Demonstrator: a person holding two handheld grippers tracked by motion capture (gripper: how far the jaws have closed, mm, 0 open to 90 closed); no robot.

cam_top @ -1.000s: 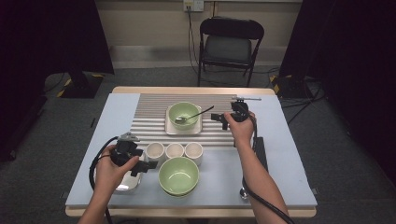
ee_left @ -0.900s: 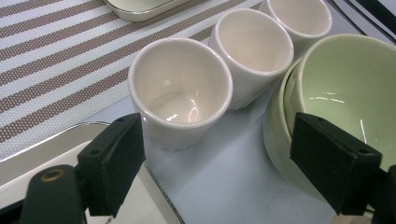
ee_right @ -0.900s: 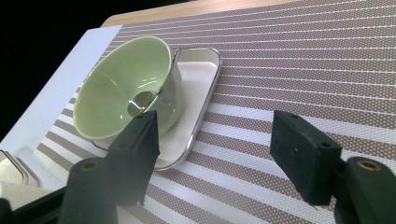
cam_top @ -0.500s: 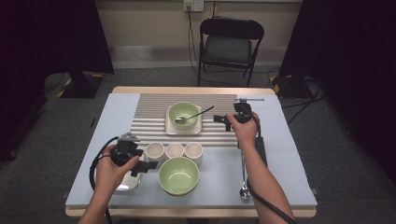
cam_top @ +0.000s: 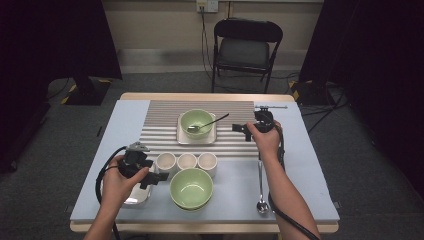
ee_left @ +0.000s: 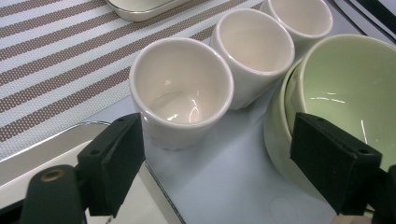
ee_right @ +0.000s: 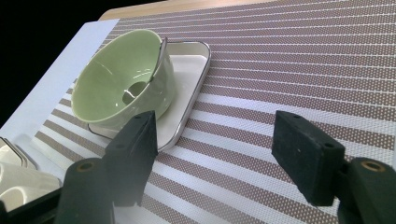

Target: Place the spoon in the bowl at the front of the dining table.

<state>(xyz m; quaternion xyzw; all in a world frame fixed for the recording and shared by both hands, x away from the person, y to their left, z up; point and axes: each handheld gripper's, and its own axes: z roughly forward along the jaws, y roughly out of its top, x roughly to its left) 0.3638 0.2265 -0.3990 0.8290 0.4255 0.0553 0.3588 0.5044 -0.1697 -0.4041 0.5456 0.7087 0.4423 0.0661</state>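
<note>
Mostly striped mat [cam_top: 200, 145] on blue table [cam_top: 305, 165].

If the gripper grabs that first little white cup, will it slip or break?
The cup looks glazed and shiny, so probably slippery. It seems ceramic: stiff, likely breakable if dropped. It touches the next cup, so pushing it may nudge that one.

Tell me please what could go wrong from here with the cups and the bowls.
1. The left gripper has open jaws around the nearest white cup, which touches its neighbour; closing may knock that one.
2. One jaw sits beside the green bowl and may push it.
3. The spoon leans in the far bowl, near the open right gripper, and could tip out.
</note>
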